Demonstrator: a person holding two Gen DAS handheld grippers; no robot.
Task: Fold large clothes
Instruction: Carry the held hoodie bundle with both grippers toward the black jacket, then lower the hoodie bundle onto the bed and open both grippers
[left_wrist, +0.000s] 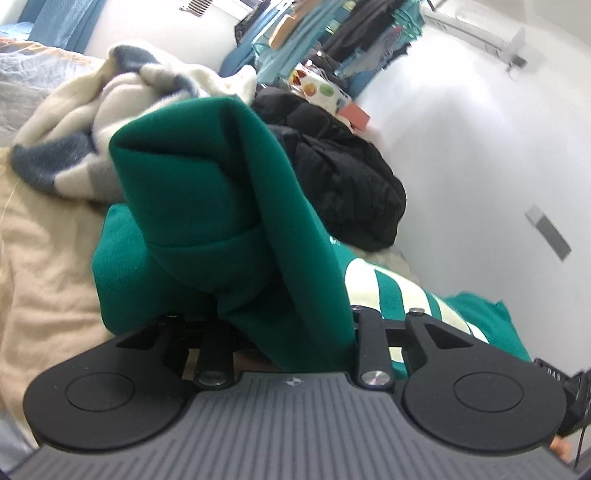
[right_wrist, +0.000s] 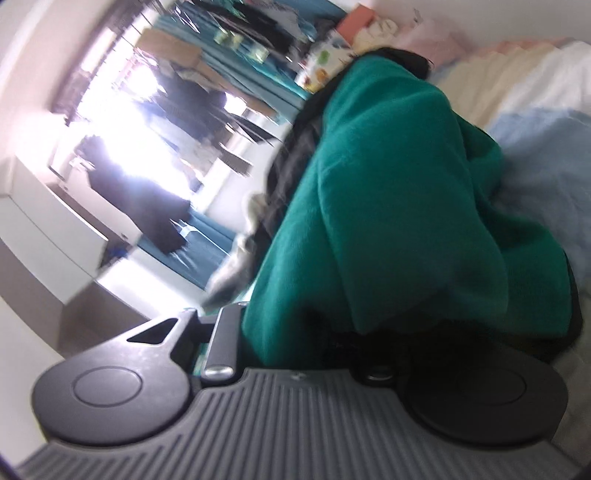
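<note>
- Left tongs (left_wrist: 291, 332) clamped on a fold of the green garment (left_wrist: 207, 199); fingertips buried in the cloth, so gap between them impossible to see, only the linkage arms showing at 5 and 7 o'clock.
- Green garment bunched and lifted straight ahead of the left tongs, rising toward 12 o'clock in 2 thick folds, with a cuff-like band hanging at the centre.
- Rest of the same garment spread on the bed (left_wrist: 44, 258) below, white stripes (left_wrist: 373, 291) showing at 4 o'clock.
- White and grey fleece blanket (left_wrist: 122, 110) heaped at 10 o'clock, beyond the green folds and touching them.
- Black jacket (left_wrist: 340, 173) piled at 2 o'clock, just beside the green cloth, against the white wall (left_wrist: 480, 147).
- Hanging clothes (left_wrist: 351, 33) at 1 o'clock, far back.
- Right tongs (right_wrist: 303, 332) also shut on the green garment (right_wrist: 388, 206); cloth draped over the fingers, right-hand linkage in deep shadow, exact gap not visible.
- In the right wrist view, green cloth filling the centre and running up toward 1 o'clock, picture blurred.
- Pale blue bedding (right_wrist: 546, 155) at 3 o'clock, touching the green cloth's edge.
- Bright window (right_wrist: 122, 122) at 10 o'clock, dark clothes (right_wrist: 147, 199) hanging in front of it.
</note>
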